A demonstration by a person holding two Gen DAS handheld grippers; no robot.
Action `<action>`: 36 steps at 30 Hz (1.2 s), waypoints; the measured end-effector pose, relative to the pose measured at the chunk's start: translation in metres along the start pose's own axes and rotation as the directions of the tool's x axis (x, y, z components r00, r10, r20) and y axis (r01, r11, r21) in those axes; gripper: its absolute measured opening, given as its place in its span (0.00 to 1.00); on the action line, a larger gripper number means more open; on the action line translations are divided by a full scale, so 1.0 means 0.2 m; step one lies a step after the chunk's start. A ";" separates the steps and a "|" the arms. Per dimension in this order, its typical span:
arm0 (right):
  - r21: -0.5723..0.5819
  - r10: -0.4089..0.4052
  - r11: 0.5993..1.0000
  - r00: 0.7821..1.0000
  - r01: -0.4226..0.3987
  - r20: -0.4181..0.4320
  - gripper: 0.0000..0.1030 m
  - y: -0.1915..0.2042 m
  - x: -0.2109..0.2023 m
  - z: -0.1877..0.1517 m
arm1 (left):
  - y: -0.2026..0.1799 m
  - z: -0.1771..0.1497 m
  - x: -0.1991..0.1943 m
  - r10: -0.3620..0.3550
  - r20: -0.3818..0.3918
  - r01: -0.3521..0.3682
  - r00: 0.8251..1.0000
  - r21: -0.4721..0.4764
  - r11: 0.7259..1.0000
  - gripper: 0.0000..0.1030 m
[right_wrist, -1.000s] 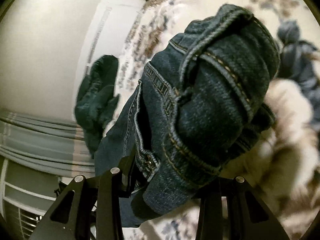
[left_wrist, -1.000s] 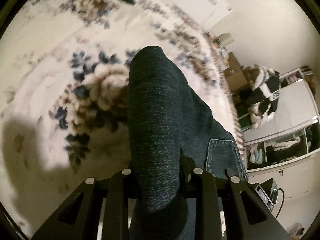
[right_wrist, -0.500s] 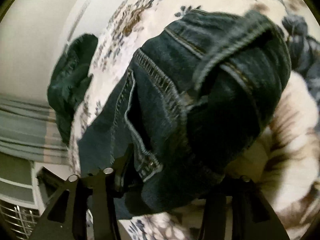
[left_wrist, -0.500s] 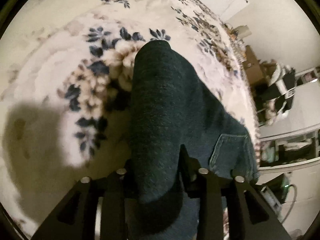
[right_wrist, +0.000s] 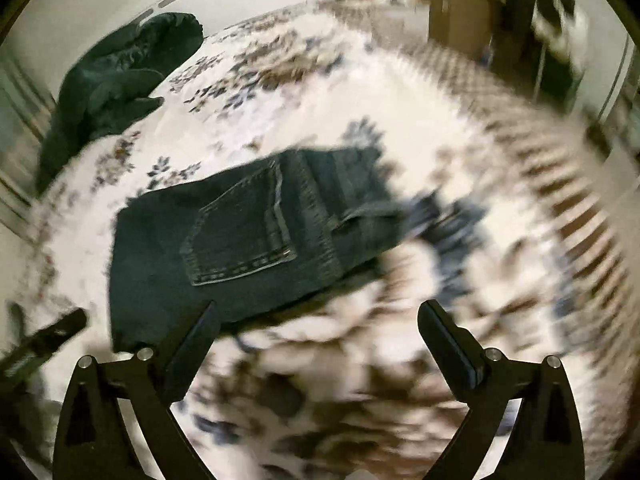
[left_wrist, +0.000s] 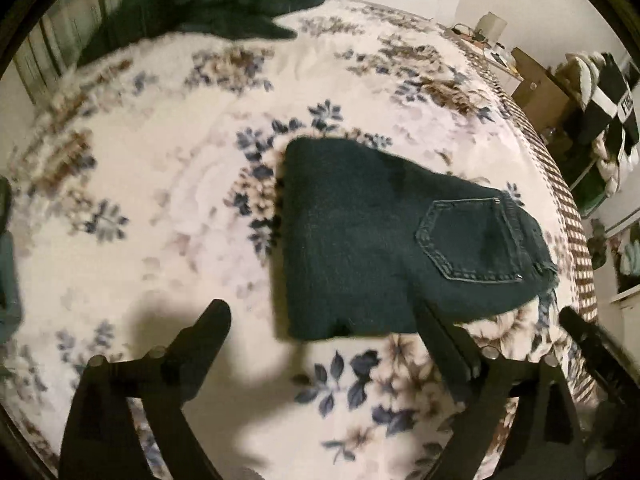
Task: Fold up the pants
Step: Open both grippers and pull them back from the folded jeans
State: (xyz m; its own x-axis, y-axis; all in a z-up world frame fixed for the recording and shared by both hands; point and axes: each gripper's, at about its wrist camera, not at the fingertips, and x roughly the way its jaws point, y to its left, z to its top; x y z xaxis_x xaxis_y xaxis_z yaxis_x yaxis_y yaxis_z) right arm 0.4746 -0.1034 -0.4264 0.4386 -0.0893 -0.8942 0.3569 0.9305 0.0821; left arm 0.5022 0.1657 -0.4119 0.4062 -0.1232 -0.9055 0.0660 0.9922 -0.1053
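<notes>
The dark blue jeans (left_wrist: 360,240) lie folded into a compact rectangle on the floral blanket, back pocket (left_wrist: 472,240) facing up. They also show in the right wrist view (right_wrist: 248,236), which is blurred by motion. My left gripper (left_wrist: 324,320) is open and empty, raised above the near edge of the jeans. My right gripper (right_wrist: 320,320) is open and empty, held above the blanket just in front of the jeans. Part of the other gripper shows at the right edge of the left wrist view (left_wrist: 592,344).
A white floral blanket (left_wrist: 160,200) covers the bed. A dark green garment (left_wrist: 208,4) lies bunched at the far side, also in the right wrist view (right_wrist: 112,84). Shelves with clothes (left_wrist: 604,92) and cardboard boxes (left_wrist: 536,88) stand beyond the bed's right edge.
Both grippers have let go of the jeans, opened, and pulled back and up. The jeans now lie flat and folded on the blanket.
</notes>
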 end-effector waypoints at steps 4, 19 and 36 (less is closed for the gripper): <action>-0.070 -0.082 0.994 0.993 0.089 0.088 0.99 0.00 -0.28 0.02 | -0.09 -0.01 -0.20 0.037 0.044 -0.038 0.998 0.035 0.999 0.93; -0.138 -0.036 0.988 0.969 0.071 0.243 0.99 -0.20 -1.45 -0.13 | -0.37 -0.26 -1.24 0.093 0.221 -0.107 0.971 0.054 0.993 0.93; -0.206 0.117 0.978 0.913 -0.037 0.392 0.99 -0.38 -2.77 -0.50 | -0.55 -0.73 -2.29 0.147 0.389 -0.156 0.909 -0.009 0.988 0.93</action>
State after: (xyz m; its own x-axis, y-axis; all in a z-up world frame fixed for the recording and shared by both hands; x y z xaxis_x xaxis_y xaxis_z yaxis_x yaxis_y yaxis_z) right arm 0.1214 -0.0900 0.0190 0.7649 -0.1120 -0.6344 0.1630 0.9864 0.0223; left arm 0.1753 0.1146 -0.0468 0.7336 0.0273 -0.6790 -0.0063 0.9994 0.0333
